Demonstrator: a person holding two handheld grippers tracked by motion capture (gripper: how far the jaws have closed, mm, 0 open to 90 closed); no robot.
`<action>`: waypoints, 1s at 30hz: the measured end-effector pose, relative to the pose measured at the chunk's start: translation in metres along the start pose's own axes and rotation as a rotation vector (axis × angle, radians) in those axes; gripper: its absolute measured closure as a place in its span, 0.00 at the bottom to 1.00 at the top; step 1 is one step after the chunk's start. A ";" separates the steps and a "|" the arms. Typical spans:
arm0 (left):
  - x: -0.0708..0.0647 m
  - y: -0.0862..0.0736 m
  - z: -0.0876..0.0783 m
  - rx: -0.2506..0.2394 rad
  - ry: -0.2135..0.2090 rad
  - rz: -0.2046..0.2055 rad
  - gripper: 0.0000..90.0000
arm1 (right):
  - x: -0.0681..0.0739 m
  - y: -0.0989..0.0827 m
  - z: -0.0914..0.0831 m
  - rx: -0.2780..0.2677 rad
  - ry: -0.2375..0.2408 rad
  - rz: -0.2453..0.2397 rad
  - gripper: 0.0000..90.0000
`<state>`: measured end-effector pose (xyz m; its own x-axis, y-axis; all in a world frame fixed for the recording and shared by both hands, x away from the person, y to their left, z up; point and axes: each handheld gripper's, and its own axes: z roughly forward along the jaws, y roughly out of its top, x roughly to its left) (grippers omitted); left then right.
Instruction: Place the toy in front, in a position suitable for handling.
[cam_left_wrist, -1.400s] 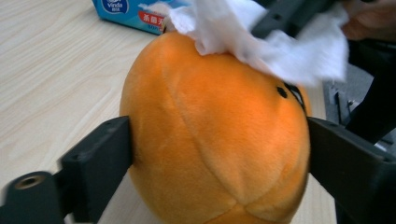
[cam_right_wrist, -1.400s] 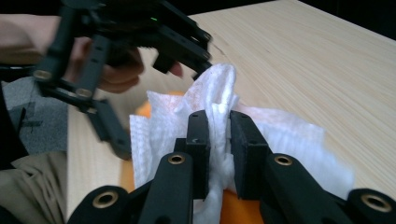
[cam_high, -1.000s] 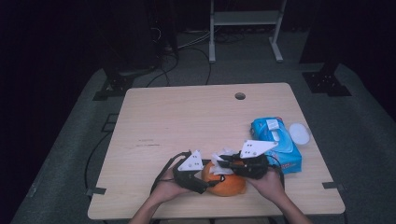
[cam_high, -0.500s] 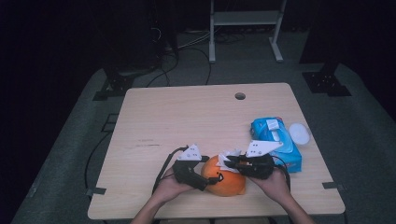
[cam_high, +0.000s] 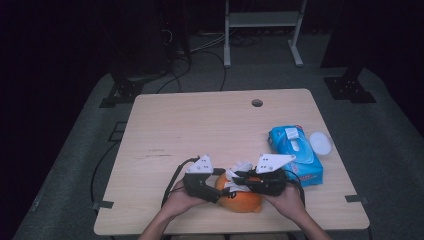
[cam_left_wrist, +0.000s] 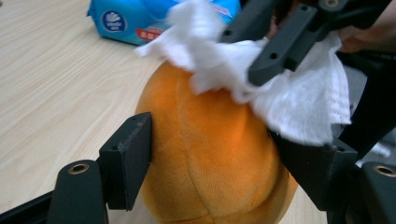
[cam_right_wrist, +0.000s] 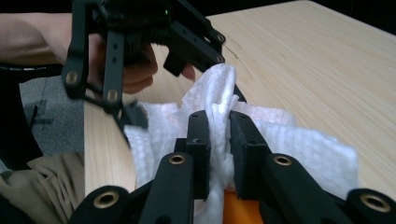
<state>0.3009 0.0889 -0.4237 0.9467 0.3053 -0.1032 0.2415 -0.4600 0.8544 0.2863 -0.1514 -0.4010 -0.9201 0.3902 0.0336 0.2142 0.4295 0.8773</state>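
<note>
Orange plush, rounded like a soft-toy fruit (cam_high: 241, 199), sits at the near edge of the table, just in front of the person and between both hands. Its long axis is hard to judge; in the high view it looks slightly wider than deep, lying roughly across the table.

The left gripper (cam_left_wrist: 219, 158) straddles the plush. Its jaws have just been closing, one pad flat against the fabric on one side and the other pad close against the opposite side.

The right gripper (cam_right_wrist: 219, 140) has its jaws nearly together, pinching a bunched fold of white wet wipe (cam_right_wrist: 289, 140). The wipe lies draped over the top of the plush.

The surface is a pale wood-grain table (cam_high: 200, 125) with a round cable hole. A blue wet-wipe pack (cam_high: 295, 152) lies to the right, a white lid (cam_high: 320, 142) just beside it. The room is dark, with grey floor covering, loose cables and a white stand (cam_high: 262, 27) behind.
</note>
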 end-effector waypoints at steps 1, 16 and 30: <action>0.000 0.000 0.000 0.000 0.000 0.000 0.30 | 0.001 0.001 0.001 -0.002 0.000 -0.008 0.87; 0.001 0.002 0.012 0.065 -0.057 -0.080 0.02 | -0.001 -0.004 0.001 0.014 0.059 0.007 0.87; -0.015 0.006 0.007 0.016 0.064 0.185 0.34 | 0.003 0.011 -0.005 -0.044 -0.007 -0.049 0.87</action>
<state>0.2894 0.0760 -0.4205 0.9599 0.2663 0.0875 0.0688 -0.5264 0.8474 0.2846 -0.1499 -0.3893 -0.9267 0.3755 -0.0137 0.1539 0.4125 0.8979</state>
